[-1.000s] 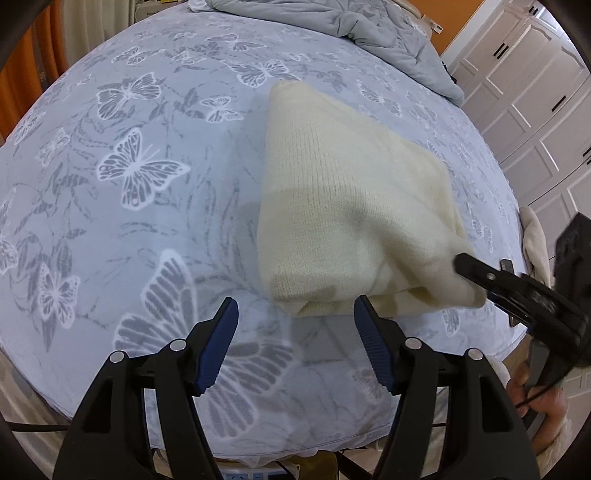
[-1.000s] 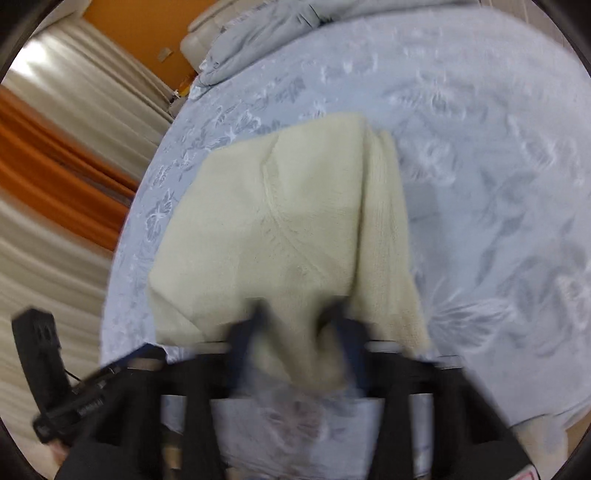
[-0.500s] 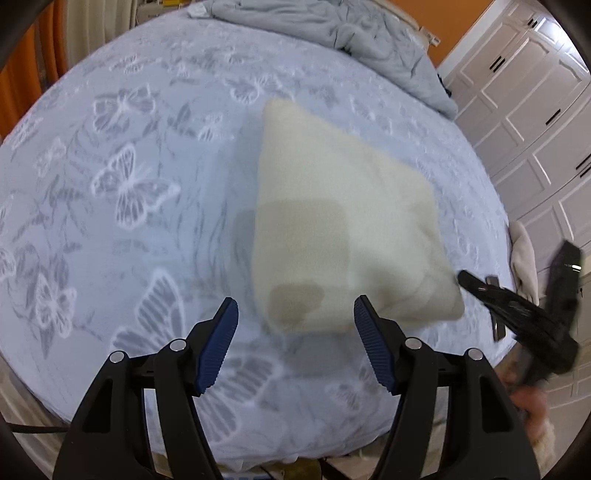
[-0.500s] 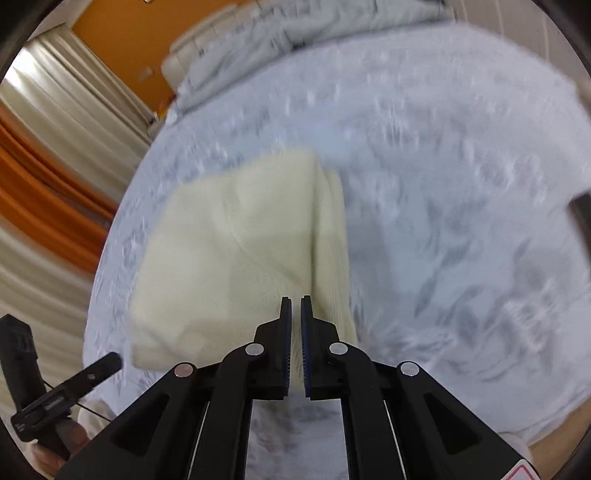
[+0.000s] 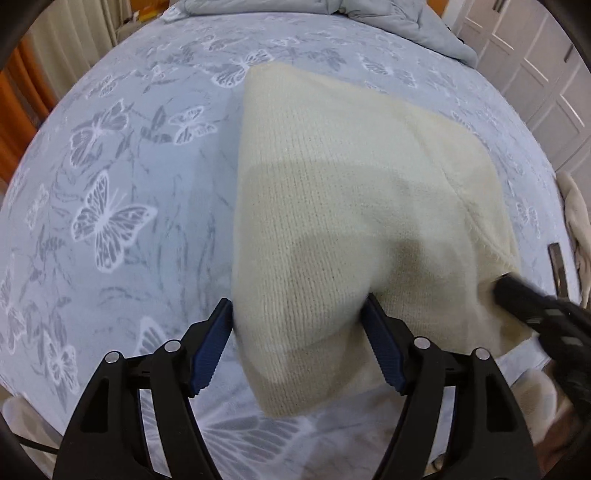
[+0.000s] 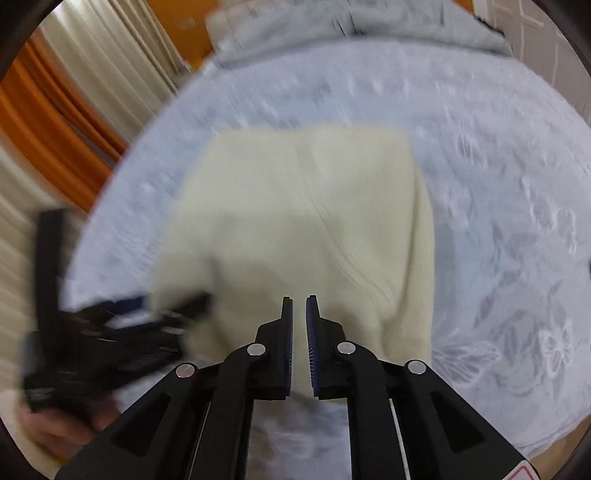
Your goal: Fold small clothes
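The cream sweater [image 5: 354, 206] lies folded on the butterfly bedsheet [image 5: 110, 184], close to the bed's near edge so you can reach it. Your left gripper [image 5: 299, 347] has its jaws spread wide around the sweater's near corner, ready to grab, not pinching yet. Your right gripper [image 6: 299, 343] sits over the near edge with jaws almost pressed together and nothing between them, so it looks free

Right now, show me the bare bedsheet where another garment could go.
Bare butterfly bedsheet lies left of the cream sweater, up to the grey duvet. Crowded at the near edge, where the left gripper and right gripper work.
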Available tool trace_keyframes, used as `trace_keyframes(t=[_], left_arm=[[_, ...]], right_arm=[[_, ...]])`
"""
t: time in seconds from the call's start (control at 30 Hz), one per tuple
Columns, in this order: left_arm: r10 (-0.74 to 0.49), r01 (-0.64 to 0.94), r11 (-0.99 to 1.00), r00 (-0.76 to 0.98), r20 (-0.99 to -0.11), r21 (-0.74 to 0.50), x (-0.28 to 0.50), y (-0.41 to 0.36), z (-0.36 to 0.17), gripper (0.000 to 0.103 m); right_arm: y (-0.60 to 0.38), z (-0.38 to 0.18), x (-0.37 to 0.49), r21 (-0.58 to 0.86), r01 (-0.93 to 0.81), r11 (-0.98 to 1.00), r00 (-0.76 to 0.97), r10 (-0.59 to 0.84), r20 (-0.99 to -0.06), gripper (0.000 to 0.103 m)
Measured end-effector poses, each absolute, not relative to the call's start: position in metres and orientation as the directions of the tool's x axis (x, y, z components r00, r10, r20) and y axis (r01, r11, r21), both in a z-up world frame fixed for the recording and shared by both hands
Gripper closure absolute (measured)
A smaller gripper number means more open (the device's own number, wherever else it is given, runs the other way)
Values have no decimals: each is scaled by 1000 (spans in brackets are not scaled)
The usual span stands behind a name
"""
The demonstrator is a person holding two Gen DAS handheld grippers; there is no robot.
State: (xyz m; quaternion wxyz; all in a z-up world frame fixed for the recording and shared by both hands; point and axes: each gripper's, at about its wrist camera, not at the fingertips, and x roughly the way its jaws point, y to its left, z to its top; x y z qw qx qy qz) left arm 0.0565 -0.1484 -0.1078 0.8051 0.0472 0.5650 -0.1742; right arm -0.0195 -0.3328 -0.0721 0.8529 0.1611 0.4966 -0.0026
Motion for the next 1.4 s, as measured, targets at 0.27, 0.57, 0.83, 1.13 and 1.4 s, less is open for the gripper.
trace_keyframes(t=[0.27, 0.57, 0.83, 1.13, 1.4], left_arm=[[-208, 331, 938, 300, -931, -103, 46, -151, -100, 33], [-208, 327, 939, 302, -930, -103, 37, -142, -94, 35], [-201, 287, 952, 329, -923, -105, 37, -116, -76, 35], [-219, 237, 961, 343, -913, -142, 28, -71, -67, 35], [-230, 216, 963, 344, -910, -162, 16, -53, -59, 35]], right_arm=[[-327, -101, -20, 242, 191, 951, 422, 143, -895, 98], [-360, -58, -26, 266, 282, 922, 530, 82, -844, 94], [-378, -72, 12, 241, 324, 915, 501, 50, -864, 53], [-392, -113, -2, 322, 364, 874, 450, 138, -882, 52], [-368, 14, 2, 516, 123, 848, 703, 293, -649, 94]])
